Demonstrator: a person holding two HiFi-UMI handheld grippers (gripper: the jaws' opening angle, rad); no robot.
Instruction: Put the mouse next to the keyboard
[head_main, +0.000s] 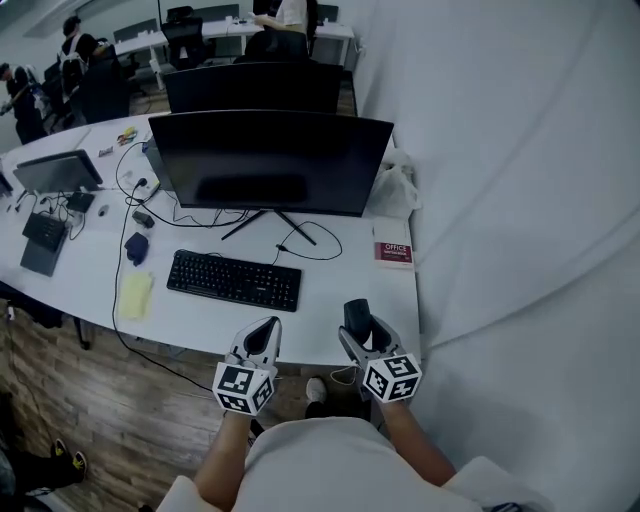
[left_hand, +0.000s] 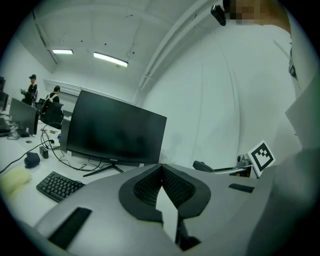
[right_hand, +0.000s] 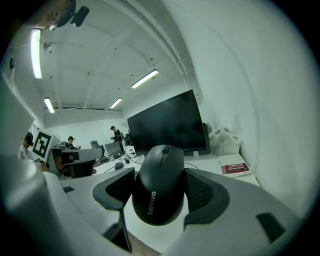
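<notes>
The right gripper (head_main: 360, 333) has its jaws closed on the sides of the mouse (right_hand: 159, 190). It holds the mouse at the front edge of the desk (head_main: 330, 300), right of the keyboard (head_main: 234, 279) and apart from it. The left gripper (head_main: 263, 336) is just in front of the keyboard's right end, with its jaws together at the tips and nothing between them. A red book (head_main: 393, 252) lies to the right of the keyboard, further back.

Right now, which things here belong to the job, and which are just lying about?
For the job:
mouse, clamped in the right gripper
keyboard
desk, where the mouse will go

Lying about:
monitor
red book
white bag
cables
left gripper, shut on nothing
</notes>
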